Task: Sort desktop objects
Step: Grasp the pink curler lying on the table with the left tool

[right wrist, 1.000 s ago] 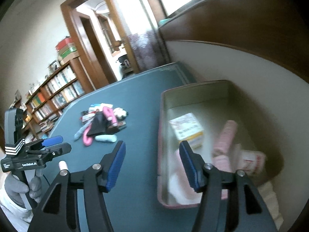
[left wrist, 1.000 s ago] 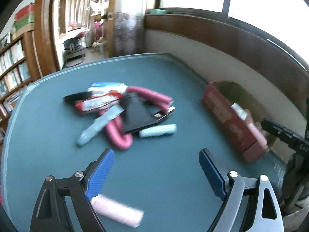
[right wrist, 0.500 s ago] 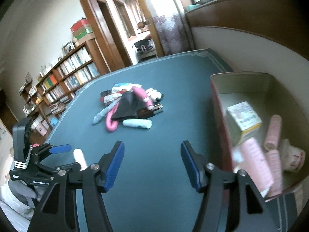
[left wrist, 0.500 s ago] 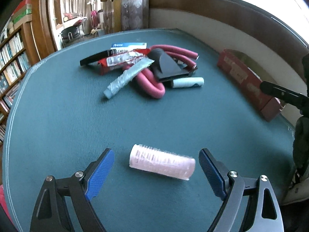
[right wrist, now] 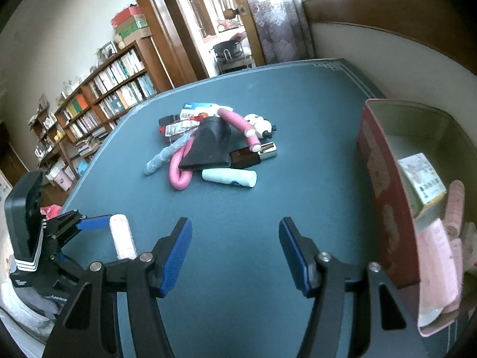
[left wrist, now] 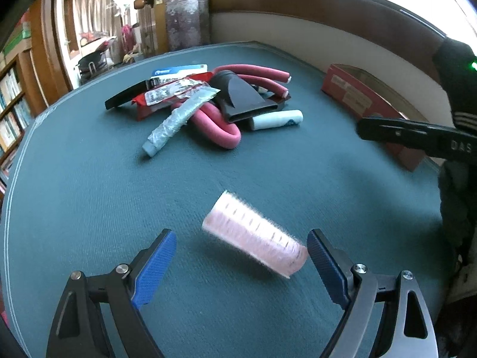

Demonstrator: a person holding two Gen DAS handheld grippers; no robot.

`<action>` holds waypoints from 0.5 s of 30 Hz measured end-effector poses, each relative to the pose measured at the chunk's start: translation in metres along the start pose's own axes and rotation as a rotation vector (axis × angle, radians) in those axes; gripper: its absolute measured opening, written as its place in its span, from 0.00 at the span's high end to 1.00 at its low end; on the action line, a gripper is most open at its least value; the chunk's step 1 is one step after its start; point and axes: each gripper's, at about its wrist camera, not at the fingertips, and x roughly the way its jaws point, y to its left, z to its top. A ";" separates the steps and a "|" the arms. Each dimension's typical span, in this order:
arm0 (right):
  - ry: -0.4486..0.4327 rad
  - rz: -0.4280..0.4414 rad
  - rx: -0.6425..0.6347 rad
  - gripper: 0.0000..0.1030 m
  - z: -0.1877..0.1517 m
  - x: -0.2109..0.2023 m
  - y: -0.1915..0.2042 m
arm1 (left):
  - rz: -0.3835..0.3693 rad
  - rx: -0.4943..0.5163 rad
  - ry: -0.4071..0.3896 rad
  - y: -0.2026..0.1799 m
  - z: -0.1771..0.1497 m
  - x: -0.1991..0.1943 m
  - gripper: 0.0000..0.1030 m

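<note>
Pink roller (left wrist: 255,236), 1; claws, 2.

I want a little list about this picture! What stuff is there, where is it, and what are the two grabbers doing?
surface: green table
nearest item: pink hair roller, lying between the open fingers of the left hand-held gripper, not gripped
pile: pink foam rods, black nozzle, light blue tube, mid-table
box: red box at the table's right, holding pink rollers
right hand-held gripper: open, holding nothing
</note>
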 end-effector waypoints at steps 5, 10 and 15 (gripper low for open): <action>0.017 0.011 -0.010 0.37 0.000 0.006 0.005 | -0.008 0.006 0.005 0.000 0.001 0.001 0.12; 0.021 0.011 0.000 0.37 0.000 0.008 0.002 | -0.020 0.021 0.007 -0.001 0.000 -0.001 0.12; 0.026 0.019 0.008 0.37 -0.002 0.008 0.002 | -0.016 0.056 0.014 -0.003 -0.001 -0.004 0.12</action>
